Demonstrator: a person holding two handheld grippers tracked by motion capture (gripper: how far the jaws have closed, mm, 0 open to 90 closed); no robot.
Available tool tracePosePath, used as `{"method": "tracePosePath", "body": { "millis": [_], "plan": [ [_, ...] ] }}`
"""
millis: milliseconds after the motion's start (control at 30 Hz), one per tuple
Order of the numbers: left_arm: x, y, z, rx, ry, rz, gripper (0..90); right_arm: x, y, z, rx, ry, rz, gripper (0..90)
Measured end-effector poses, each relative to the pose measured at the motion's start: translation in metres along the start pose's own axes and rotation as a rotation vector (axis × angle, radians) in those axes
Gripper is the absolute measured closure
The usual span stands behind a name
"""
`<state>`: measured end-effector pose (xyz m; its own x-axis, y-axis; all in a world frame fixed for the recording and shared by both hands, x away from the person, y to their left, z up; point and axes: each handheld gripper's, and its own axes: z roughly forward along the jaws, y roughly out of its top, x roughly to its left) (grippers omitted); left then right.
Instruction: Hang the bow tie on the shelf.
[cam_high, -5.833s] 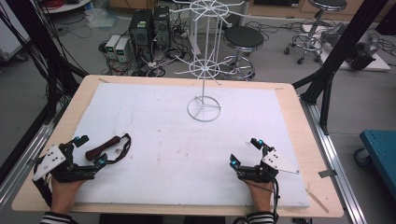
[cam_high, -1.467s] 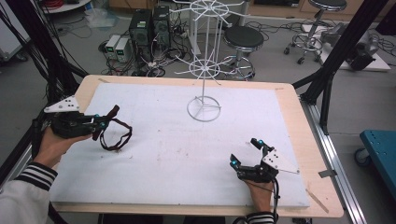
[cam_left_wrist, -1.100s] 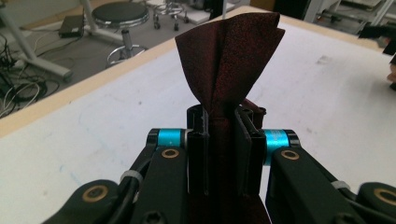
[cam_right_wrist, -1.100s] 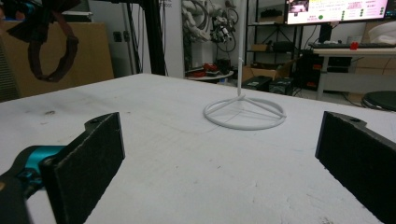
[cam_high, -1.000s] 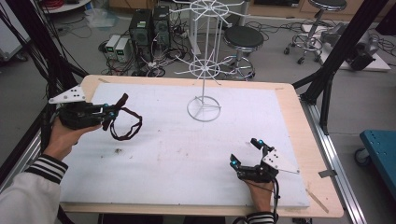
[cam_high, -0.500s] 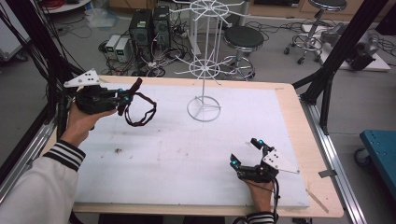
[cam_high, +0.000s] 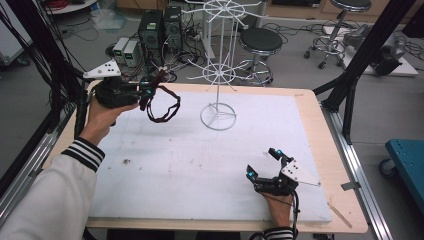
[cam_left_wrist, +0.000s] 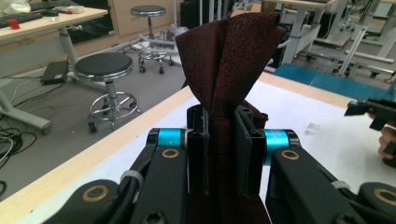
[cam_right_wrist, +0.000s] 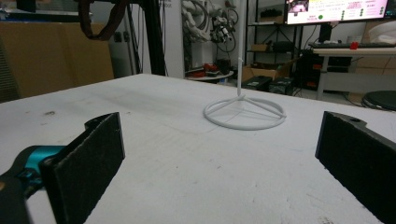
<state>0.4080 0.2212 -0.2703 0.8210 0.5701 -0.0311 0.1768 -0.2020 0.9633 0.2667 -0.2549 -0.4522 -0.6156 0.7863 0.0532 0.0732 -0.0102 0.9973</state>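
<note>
- White padded table (cam_high: 210, 165) in a cluttered lab, with a white wire stand (cam_high: 218, 107) near its far edge
- Left gripper (cam_high: 145, 91), clenched on a dark red strap loop (cam_high: 162, 102), has lifted off the near left corner and travelled toward the stand; hanging looks close
- Loop dangles from the jaws, long axis sloping down toward the stand
- Right gripper (cam_high: 263, 162) rests on the table, jaws apart, holding nothing

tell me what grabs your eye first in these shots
A dark red fabric strap loop dangles in the air from the shut left gripper, raised over the table's far left corner. Right of it stands a tall white wire rack on the white table top, while the right gripper rests open near the front edge.
</note>
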Motion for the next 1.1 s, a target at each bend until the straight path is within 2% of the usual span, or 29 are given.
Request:
{"method": "tracePosePath", "body": {
  "millis": [400,833,1100],
  "plan": [
    [-0.005,0.013,0.014,-0.012,-0.027,0.014,77.1,0.000,0.000,0.000,0.000,0.000,0.000,0.6],
    [0.007,0.030,0.038,-0.039,-0.040,-0.002,77.2,0.000,0.000,0.000,0.001,0.001,0.006,0.6],
    [0.015,0.038,0.054,-0.052,-0.031,-0.005,77.2,0.000,0.000,0.000,0.001,0.001,0.010,0.6]
  ]
}}
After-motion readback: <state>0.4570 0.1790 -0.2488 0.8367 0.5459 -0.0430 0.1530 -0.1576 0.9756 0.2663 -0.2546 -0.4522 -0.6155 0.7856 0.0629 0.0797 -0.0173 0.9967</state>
